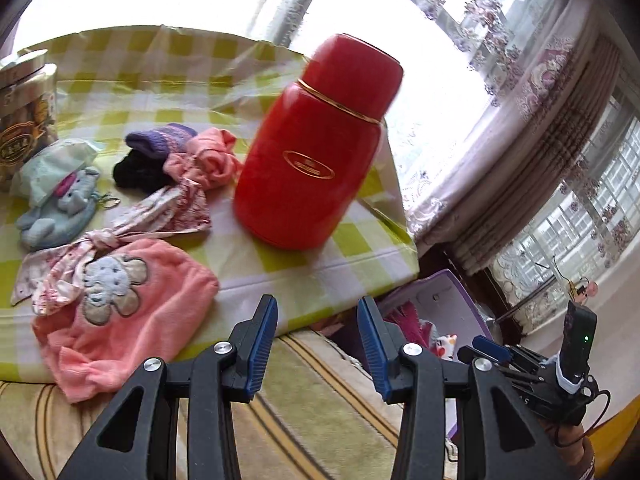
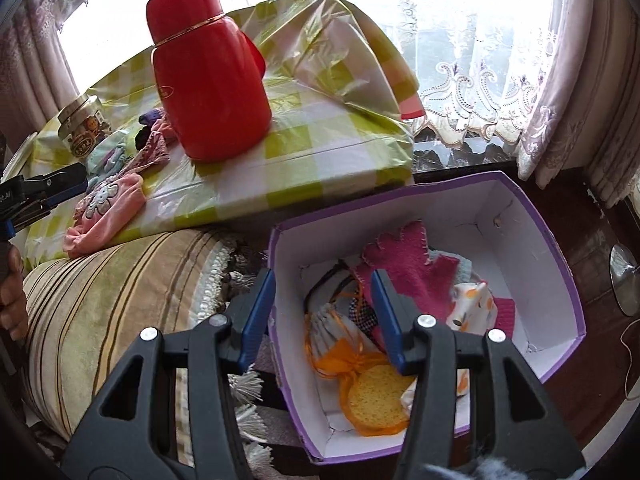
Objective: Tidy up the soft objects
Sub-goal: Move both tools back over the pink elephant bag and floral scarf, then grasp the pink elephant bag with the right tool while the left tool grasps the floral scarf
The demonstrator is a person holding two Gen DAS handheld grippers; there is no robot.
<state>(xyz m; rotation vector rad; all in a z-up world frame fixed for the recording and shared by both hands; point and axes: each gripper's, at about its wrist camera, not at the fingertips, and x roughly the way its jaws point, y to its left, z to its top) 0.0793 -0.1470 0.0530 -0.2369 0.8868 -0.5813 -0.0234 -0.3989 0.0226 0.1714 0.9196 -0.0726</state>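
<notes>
My left gripper (image 1: 317, 304) is open with nothing between its fingers, hanging over the near edge of the checked table (image 1: 360, 252). On the table lie a pink flower pouch (image 1: 120, 320), a floral scarf (image 1: 160, 216), a blue plush pouch (image 1: 60, 208), purple (image 1: 160, 142) and black (image 1: 136, 176) knits and a pink cloth (image 1: 216, 160). My right gripper (image 2: 323, 280) is open above the purple box (image 2: 552, 240) and holds nothing. Inside the box are a magenta felt glove (image 2: 404, 256), an orange pouch (image 2: 344, 356), a yellow sponge (image 2: 376, 400) and a white spotted toy (image 2: 468, 304).
A red thermos (image 1: 316, 148) stands upright near the table's right end. A biscuit jar (image 1: 24, 120) is at the far left. A striped sofa cushion (image 2: 120, 288) lies between table and box. Curtains and a window fill the background. Grey fluff (image 2: 480, 470) shows at the bottom edge.
</notes>
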